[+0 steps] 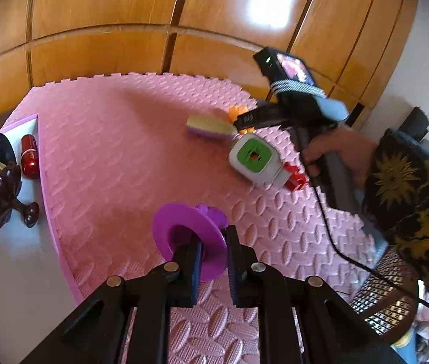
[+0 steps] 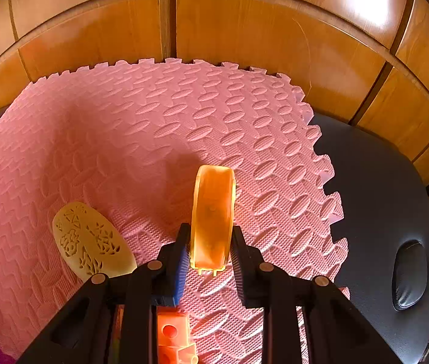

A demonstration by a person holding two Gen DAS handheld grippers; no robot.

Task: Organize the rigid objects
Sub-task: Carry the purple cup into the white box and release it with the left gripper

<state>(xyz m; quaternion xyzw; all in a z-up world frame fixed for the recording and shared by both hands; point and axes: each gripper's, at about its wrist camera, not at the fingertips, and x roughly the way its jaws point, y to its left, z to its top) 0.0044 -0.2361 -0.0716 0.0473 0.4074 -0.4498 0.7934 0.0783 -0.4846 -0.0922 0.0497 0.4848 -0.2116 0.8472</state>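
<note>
My left gripper (image 1: 214,242) is shut on a purple spool-like toy (image 1: 188,236) with a wide round flange, held just above the pink foam mat (image 1: 117,151). My right gripper (image 2: 210,242) is shut on a translucent orange curved piece (image 2: 213,212), held over the mat (image 2: 184,115). In the left wrist view the right gripper's body (image 1: 299,115) is at the right, above a cream-and-purple oval brush (image 1: 211,126), a white-and-green cube (image 1: 254,157) and a red piece (image 1: 295,176). The cream oval brush (image 2: 93,239) lies left of my right gripper.
A pale tray (image 1: 11,242) at the left holds a dark wooden massager (image 1: 5,194), a red cylinder (image 1: 29,156) and a black ring (image 1: 0,148). An orange block (image 2: 173,336) lies under my right gripper. Wooden panelling (image 2: 244,30) stands behind. A black surface (image 2: 381,182) borders the mat.
</note>
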